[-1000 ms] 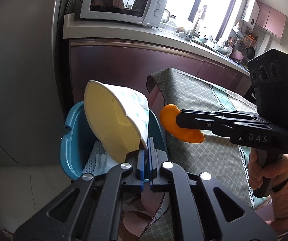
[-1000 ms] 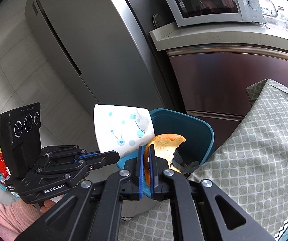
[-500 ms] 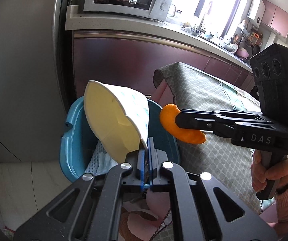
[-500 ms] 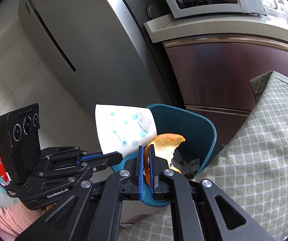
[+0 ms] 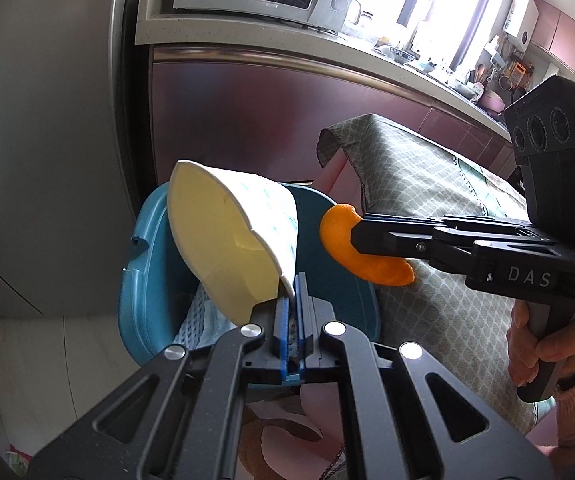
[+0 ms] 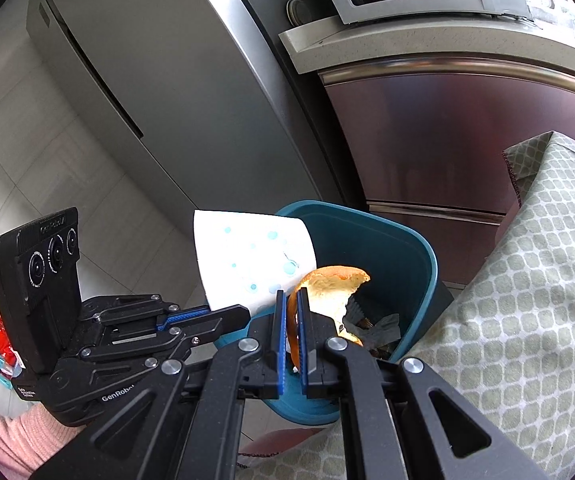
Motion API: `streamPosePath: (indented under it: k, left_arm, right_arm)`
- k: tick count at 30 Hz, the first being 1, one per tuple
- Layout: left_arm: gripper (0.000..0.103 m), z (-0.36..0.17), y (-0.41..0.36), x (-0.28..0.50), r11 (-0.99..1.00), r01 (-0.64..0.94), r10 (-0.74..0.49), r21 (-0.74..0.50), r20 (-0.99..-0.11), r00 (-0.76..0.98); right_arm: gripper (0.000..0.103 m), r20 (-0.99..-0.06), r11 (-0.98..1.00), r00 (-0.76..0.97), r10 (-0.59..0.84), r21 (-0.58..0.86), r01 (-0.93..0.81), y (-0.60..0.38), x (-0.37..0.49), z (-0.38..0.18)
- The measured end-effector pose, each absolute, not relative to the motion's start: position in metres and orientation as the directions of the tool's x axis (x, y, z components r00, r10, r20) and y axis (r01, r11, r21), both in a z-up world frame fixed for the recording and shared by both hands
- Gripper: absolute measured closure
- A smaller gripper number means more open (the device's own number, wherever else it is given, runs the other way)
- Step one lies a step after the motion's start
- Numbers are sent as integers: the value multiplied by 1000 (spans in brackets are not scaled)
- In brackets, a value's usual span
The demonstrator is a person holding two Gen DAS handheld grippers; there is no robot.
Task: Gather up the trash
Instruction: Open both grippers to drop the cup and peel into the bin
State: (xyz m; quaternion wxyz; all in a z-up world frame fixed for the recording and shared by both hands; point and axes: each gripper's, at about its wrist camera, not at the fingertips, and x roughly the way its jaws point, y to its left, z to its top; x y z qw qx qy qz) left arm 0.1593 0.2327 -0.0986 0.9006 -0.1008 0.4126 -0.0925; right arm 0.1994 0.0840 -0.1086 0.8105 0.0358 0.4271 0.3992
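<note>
Pinching paper cup (image 5: 231,240) in left claw (image 5: 292,300)

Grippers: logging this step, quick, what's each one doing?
Left gripper: shut on the paper cup.
Right gripper: shut on the orange peel.

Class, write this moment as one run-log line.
left tongs: shut on paper cup | right tongs: shut on orange peel | both held over teal bin | nothing released
</note>
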Motion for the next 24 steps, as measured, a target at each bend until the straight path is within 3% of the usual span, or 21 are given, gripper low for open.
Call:
streamPosePath:
  k: [24]
  left_arm:
    - [95,-103,222,161,958,104,-269,-268,-707,654]
  right_arm:
    - [93,-663,690,331,671,396,-605,81,194,-110]
